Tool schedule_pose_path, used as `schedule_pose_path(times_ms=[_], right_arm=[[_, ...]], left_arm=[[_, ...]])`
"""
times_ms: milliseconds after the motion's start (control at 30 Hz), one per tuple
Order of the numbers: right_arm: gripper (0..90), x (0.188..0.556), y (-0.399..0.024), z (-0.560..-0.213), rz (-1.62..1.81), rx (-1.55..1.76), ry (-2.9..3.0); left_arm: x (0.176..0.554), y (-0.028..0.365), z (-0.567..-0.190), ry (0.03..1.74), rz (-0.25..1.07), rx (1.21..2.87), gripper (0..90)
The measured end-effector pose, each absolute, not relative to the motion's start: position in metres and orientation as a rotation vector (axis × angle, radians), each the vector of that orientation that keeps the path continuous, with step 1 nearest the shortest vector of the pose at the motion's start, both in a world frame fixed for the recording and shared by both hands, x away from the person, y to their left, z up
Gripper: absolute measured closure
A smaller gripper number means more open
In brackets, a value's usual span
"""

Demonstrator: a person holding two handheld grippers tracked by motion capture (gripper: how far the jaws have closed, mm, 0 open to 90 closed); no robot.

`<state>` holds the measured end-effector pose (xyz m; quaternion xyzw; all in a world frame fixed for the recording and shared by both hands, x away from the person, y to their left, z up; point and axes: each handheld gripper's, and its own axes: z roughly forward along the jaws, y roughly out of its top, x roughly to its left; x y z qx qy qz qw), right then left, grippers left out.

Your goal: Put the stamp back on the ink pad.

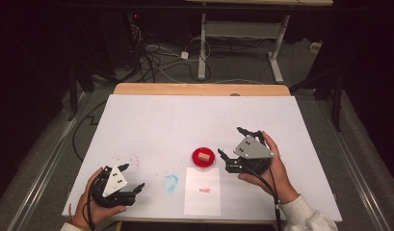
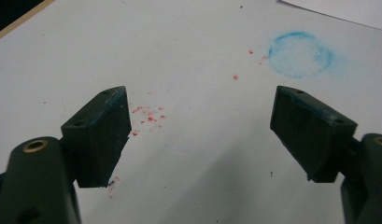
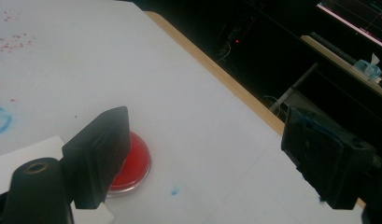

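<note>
A round red ink pad (image 1: 203, 165) lies near the middle of the white table cover (image 1: 185, 120), and a small wooden block (image 1: 203, 157) sits on it. Just in front lies a white sheet of paper (image 1: 202, 202) bearing a red stamp mark (image 1: 204, 190). My right gripper (image 1: 230, 141) is open just right of the pad, held in a hand. In the right gripper view the pad (image 3: 135, 163) is partly hidden behind the left jaw of that gripper (image 3: 207, 158). My left gripper (image 1: 132, 176) rests open at the front left, nothing between its jaws (image 2: 202, 135).
A blue ring smudge (image 1: 170, 182) (image 2: 300, 53) marks the cover left of the paper, with red specks (image 1: 134, 159) (image 2: 149, 116) beyond it. The wooden table edge (image 1: 202, 89) runs along the far side. Cables and a desk frame (image 1: 242, 43) stand on the floor behind.
</note>
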<state>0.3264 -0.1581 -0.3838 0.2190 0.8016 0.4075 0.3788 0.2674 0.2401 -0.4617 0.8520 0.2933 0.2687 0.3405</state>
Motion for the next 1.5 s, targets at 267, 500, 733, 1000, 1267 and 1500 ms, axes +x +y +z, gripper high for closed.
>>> schedule_pose_path(times_ms=[267,500,733,1000,1267,1500], right_arm=[[16.3,0.317,-0.168,-0.385,1.055,0.547,2.018],[16.3,0.31,-0.18,-0.389,1.055,0.551,2.014],[16.5,0.303,-0.193,-0.392,1.064,0.566,1.995],[16.6,0.295,-0.212,-0.4,1.047,0.586,1.979],[16.7,0.29,-0.232,-0.41,1.039,0.622,1.977],[16.6,0.283,-0.252,-0.42,1.043,0.67,1.958]], left_arm=[[0.267,0.24,-0.462,0.763,0.7,2.215,19.6],[0.267,0.24,-0.461,0.757,0.696,2.211,19.4],[0.267,0.24,-0.461,0.753,0.696,2.211,19.2],[0.267,0.238,-0.462,0.766,0.685,2.216,19.4],[0.267,0.238,-0.462,0.77,0.689,2.214,19.3],[0.268,0.238,-0.462,0.77,0.686,2.209,19.2]])
